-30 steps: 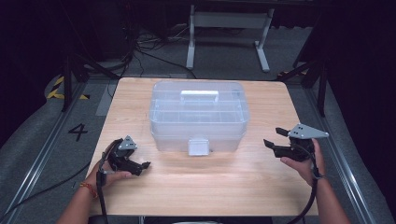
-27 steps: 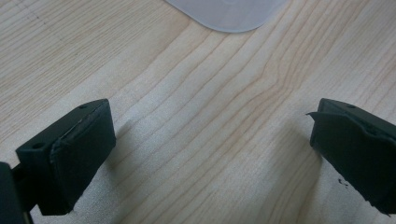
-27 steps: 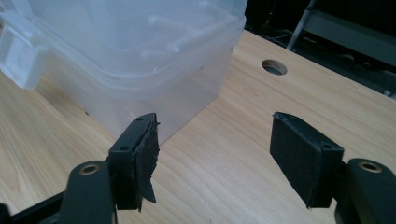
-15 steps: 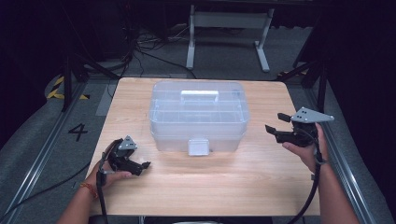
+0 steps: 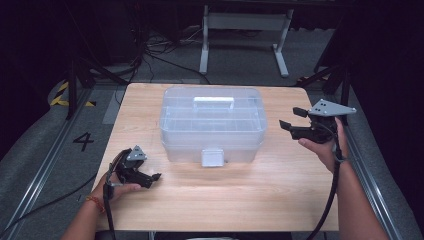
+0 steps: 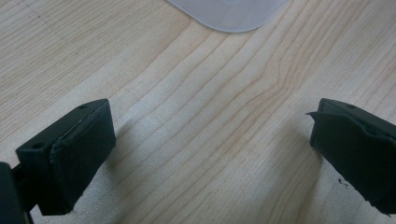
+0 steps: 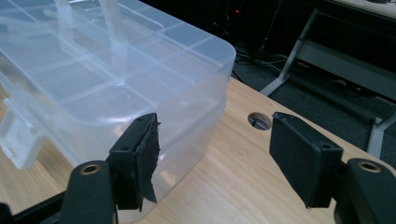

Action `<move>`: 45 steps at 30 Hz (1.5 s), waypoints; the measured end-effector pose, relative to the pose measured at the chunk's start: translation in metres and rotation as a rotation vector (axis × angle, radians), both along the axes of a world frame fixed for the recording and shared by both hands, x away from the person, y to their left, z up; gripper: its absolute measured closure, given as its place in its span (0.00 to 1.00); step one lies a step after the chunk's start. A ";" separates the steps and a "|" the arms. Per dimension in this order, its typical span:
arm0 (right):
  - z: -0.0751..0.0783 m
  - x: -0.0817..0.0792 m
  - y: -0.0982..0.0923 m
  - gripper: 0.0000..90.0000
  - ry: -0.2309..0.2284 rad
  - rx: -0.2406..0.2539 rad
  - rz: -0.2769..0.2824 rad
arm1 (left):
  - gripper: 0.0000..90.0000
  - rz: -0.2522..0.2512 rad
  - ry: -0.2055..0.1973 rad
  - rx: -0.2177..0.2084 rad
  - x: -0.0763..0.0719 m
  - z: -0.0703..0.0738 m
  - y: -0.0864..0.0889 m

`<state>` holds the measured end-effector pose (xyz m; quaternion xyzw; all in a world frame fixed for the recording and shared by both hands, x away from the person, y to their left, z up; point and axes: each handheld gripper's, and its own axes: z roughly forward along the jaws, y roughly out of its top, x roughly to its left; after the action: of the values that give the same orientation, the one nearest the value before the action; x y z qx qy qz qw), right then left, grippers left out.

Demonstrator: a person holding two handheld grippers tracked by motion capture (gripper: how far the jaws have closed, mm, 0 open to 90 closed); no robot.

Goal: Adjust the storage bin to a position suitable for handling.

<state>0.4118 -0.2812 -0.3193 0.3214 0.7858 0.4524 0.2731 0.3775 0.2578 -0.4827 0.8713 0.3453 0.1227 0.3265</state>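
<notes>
A clear plastic storage box (image 5: 212, 122) with a white handle (image 5: 213, 101) on its lid and a front latch (image 5: 212, 157) stands shut in the middle of the wooden table (image 5: 225, 187). My right gripper (image 5: 291, 120) hovers to the right of the box, raised off the table, open and holding nothing; its jaws point at the box's right end (image 7: 140, 88). My left gripper (image 5: 151, 179) rests low at the table's front left, open and holding nothing, with bare wood (image 6: 210, 135) between its jaws and a corner of the box (image 6: 231, 14) beyond.
A round hole (image 7: 259, 121) is cut in the table near its far right corner. Past the far edge stands a grey metal frame (image 5: 245, 30) on the floor, with cables around it. A floor mark "4" (image 5: 83, 140) lies left of the table.
My right gripper has risen and moved toward the far side, closer to the box's right end. The left gripper has stayed still.
</notes>
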 end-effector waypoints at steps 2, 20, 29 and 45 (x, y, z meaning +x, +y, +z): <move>0.008 0.005 0.010 0.39 -0.004 -0.013 0.013 | 0.01 0.003 0.003 0.001 0.000 0.000 0.000; 0.030 0.035 0.079 0.40 0.017 -0.065 0.136 | 0.01 0.004 0.003 0.001 0.000 0.000 0.000; 0.025 0.059 0.106 0.43 0.061 -0.113 0.163 | 0.01 0.006 0.003 0.000 -0.001 0.000 0.000; 0.015 0.072 0.133 0.49 0.091 -0.131 0.211 | 0.01 0.008 0.002 0.002 -0.001 0.000 0.000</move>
<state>0.4838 -0.1486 -0.3038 0.2386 0.8547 0.4111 0.2085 0.3769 0.2576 -0.4825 0.8703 0.3489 0.1234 0.3250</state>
